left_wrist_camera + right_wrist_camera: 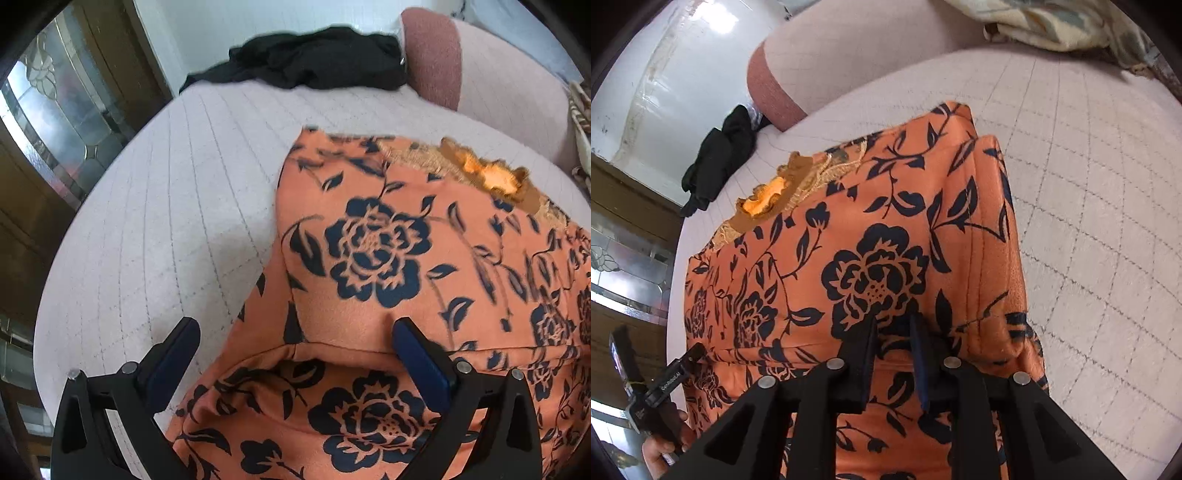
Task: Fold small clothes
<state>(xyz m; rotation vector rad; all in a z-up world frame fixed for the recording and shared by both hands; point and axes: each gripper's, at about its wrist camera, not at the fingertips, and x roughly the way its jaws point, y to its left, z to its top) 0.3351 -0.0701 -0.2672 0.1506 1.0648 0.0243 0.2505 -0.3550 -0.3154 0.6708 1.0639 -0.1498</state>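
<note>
An orange garment with dark blue flowers (406,258) lies on a pale quilted bed, its sides folded in and its lace neckline (491,173) at the far end. My left gripper (295,328) is open and empty, its fingers spread over the garment's left edge and a cross fold. In the right wrist view the same garment (871,258) fills the middle. My right gripper (894,321) has its fingers close together with a narrow gap, pressed at a fold of the cloth; I cannot tell if cloth is pinched between them.
A black garment (314,59) lies bunched at the bed's far edge, beside a pink cushion (436,51). A patterned cream cloth (1071,26) lies at the far right. The bed's left edge (74,229) drops beside a wooden glass-paned door (48,110). The left hand-held gripper (653,391) shows at lower left.
</note>
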